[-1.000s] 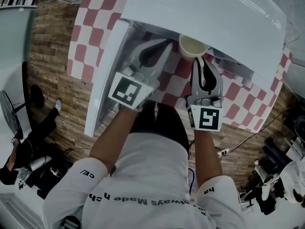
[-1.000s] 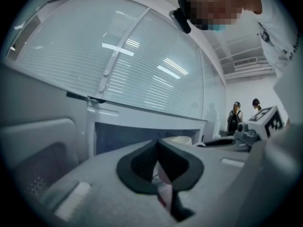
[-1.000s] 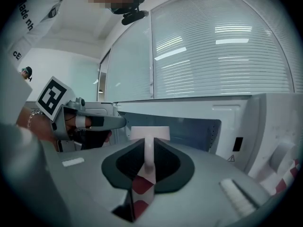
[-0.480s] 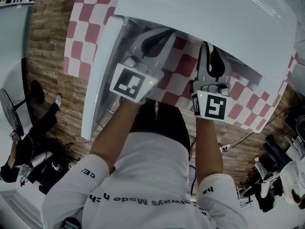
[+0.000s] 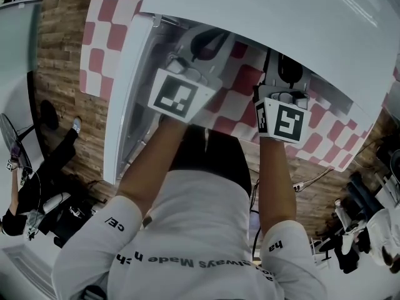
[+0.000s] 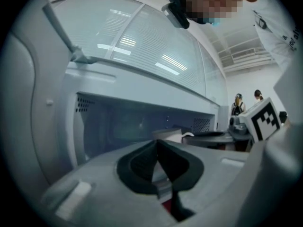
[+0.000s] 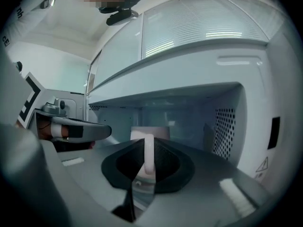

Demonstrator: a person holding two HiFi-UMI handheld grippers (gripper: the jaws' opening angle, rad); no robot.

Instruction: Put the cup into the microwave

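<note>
White cup (image 7: 157,132) is clamped by handle in right gripper (image 7: 147,150).

A brown plank floor (image 5: 59,74) runs under a table with a red-and-white checked cloth (image 5: 103,30). A fan (image 5: 11,149) stands at the left edge, a person (image 5: 53,164) in dark clothes beside it. Cables (image 5: 307,182) lie at right. The ceiling (image 6: 246,46) is white.

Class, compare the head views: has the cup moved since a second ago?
Yes. The cup, held by the right gripper, has gone forward under the microwave top edge, out of the head view.
</note>
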